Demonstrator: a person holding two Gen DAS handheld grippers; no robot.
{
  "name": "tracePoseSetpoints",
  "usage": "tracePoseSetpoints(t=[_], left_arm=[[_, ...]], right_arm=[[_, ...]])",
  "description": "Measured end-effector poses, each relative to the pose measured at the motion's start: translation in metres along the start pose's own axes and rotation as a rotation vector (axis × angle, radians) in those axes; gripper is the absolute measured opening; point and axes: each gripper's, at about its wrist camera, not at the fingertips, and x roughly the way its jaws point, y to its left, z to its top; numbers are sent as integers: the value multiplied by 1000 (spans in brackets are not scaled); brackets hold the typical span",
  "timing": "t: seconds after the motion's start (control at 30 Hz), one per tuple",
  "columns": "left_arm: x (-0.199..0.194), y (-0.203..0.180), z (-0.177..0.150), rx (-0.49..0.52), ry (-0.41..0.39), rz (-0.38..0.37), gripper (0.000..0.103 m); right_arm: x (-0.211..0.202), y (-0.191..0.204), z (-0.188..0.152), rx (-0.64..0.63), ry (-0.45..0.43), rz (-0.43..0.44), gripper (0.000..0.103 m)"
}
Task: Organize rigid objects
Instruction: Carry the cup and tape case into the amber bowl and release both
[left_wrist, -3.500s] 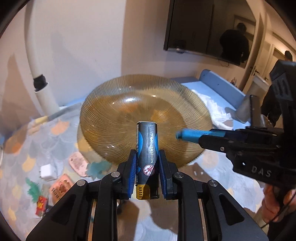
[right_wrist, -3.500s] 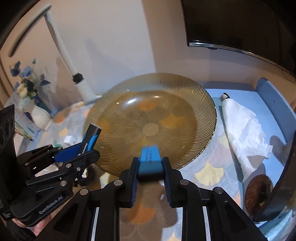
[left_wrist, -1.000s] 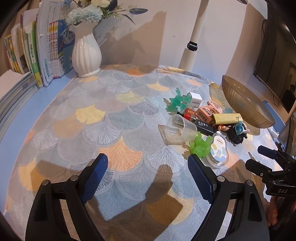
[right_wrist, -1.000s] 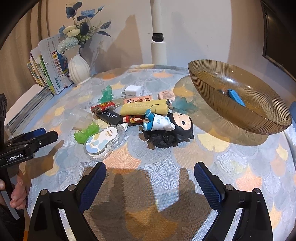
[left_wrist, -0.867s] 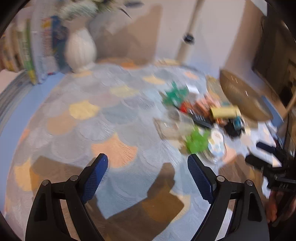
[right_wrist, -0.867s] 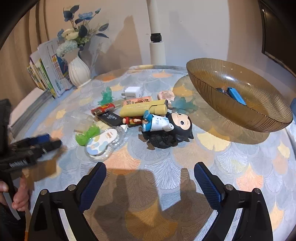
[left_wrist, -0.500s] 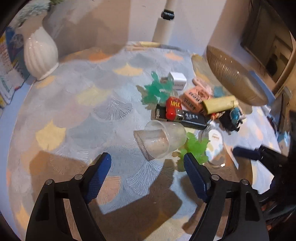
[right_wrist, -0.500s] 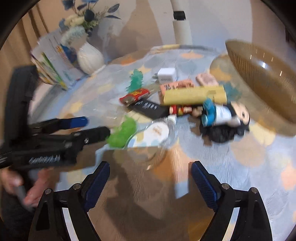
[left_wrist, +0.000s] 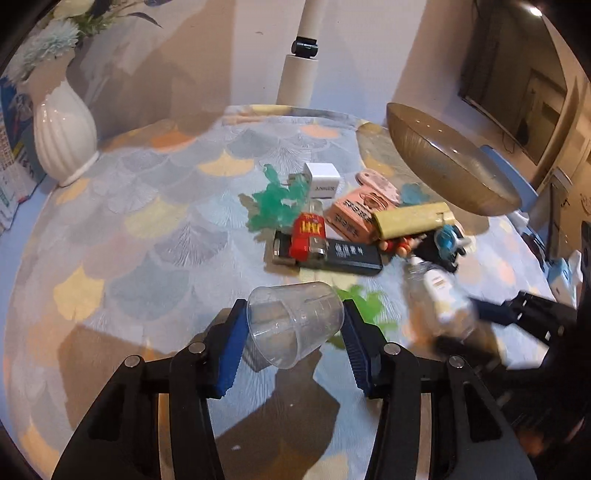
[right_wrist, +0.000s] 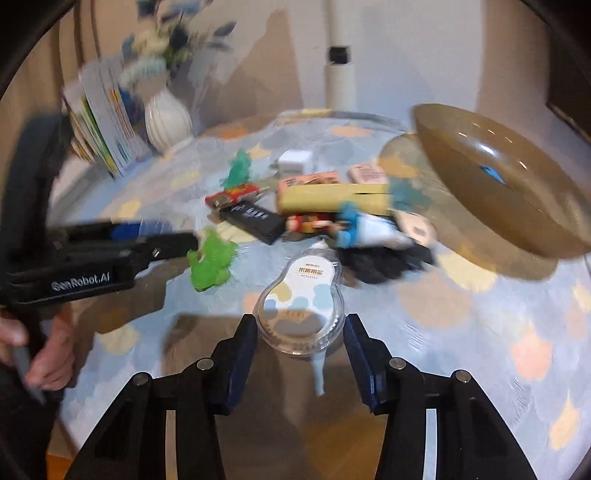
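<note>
A clear plastic cup (left_wrist: 293, 325) lies on its side on the patterned tablecloth. My left gripper (left_wrist: 295, 349) has its jaws closing, and both blue pads touch the cup's sides. A clear correction tape dispenser (right_wrist: 301, 306) sits between the closing jaws of my right gripper (right_wrist: 300, 354), with the pad tips against its widest part. In the left wrist view the dispenser (left_wrist: 437, 295) is a blur in front of the right gripper (left_wrist: 491, 312). The left gripper (right_wrist: 177, 234) enters the right wrist view from the left.
An amber glass bowl (right_wrist: 498, 206) stands at the right with a blue item (right_wrist: 489, 173) inside. Behind both grippers lies a pile: a green toy (left_wrist: 277, 203), a white cube (left_wrist: 322, 179), a red lighter (left_wrist: 309, 236), a black box (left_wrist: 343, 253) and a yellow case (left_wrist: 410, 219). A white vase (left_wrist: 64, 129) stands far left.
Both grippers stood wide open over bare cloth a second ago. The left has moved in on the cup and the right on the dispenser, and both have narrowed onto them.
</note>
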Motion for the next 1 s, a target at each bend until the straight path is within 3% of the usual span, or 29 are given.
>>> tracePoseSetpoints(t=[0.1, 0.17, 0.23, 0.3, 0.4, 0.5, 0.57, 0.7, 0.83, 1.0], left_arm=[[-7, 0, -10, -2, -11, -40, 47], [-11, -4, -14, 9, -26, -48, 47], [-17, -7, -17, 14, -66, -12, 47], [-21, -10, -21, 16, -111, 60, 47], [-25, -15, -24, 36, -148, 98, 47], [-26, -16, -25, 50, -154, 97, 47], [-26, -14, -24, 50, -152, 100, 47], [-28, -16, -25, 49, -169, 130, 47], [-32, -22, -24, 46, -172, 149, 47], [-56, -58, 4, 72, -242, 65, 47]], right_arm=[[-10, -19, -7, 29, 1, -44, 47], [-9, -30, -10, 64, 37, 7, 52], [-9, -30, -10, 73, 35, 50, 65], [-7, -20, -7, 37, 29, 16, 67], [9, -10, 3, -17, 73, -48, 67], [17, -6, 12, -51, 65, -40, 66], [21, 2, 14, -80, 61, -60, 48], [12, 18, 3, -145, 44, -27, 48], [-17, 14, -2, -124, 4, 37, 48], [-77, -31, 23, -45, -136, -74, 48]])
